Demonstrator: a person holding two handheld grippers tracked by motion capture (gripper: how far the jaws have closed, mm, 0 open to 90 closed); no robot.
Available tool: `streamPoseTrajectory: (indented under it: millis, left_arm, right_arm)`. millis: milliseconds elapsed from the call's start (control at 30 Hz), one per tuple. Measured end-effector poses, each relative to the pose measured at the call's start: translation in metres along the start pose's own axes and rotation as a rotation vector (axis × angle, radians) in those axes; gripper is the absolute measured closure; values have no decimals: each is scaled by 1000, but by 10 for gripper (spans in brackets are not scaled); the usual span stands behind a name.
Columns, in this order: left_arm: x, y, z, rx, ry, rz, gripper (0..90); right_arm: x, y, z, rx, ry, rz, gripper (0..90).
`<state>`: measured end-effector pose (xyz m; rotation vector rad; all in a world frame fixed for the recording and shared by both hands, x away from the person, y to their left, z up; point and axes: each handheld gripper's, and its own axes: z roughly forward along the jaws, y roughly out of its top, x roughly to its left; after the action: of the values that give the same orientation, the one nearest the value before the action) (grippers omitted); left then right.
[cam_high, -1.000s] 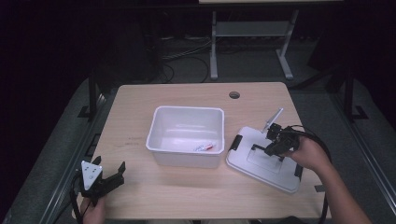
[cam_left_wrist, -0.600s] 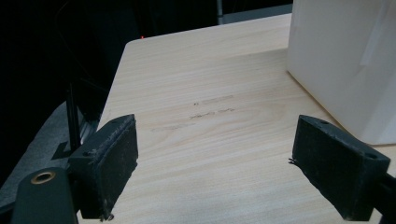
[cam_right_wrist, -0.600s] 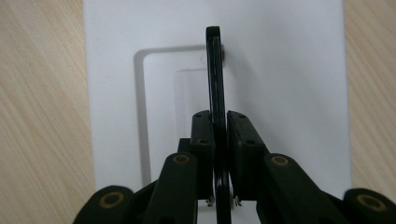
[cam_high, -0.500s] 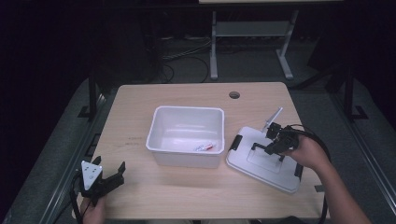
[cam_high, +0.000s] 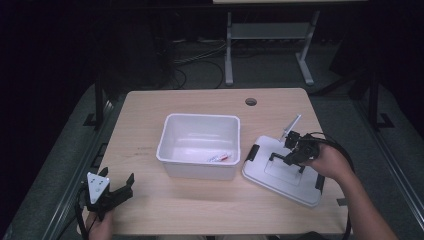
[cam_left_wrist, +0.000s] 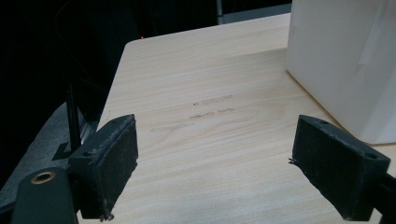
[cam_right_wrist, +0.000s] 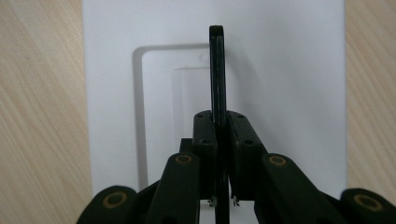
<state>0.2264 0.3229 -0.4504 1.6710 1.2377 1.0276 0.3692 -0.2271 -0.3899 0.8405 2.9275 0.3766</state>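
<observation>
Now: lid (cam_high: 285, 175) flat on tabletop (cam_high: 150, 125), right of bin (cam_high: 200, 145) | right hand-held gripper (cam_high: 291, 153) pinches lid's black handle (cam_right_wrist: 217, 70) | left hand-held gripper (cam_high: 116, 192) spread, idle | lid likely light, stiff, slick plastic; handle is best hold.

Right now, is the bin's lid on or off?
Off. The lid lies flat on the table beside the open bin; the right gripper is clamped on its black handle.
</observation>
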Motion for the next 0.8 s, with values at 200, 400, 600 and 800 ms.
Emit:
streamPoseTrajectory:
  millis: [200,400,600,800]
  left_arm:
    - [0,0,0,0,0,0,135]
    - [0,0,0,2,0,1,136]
    - [0,0,0,1,0,0,135]
    - [0,0,0,0,0,-1,136]
  right_arm:
    - [-1,1,0,5,3,-2,826]
    - [-1,2,0,15,-1,-15,831]
    - [0,4,0,20,1,-24,841]
    - [0,5,-1,26,6,-29,843]
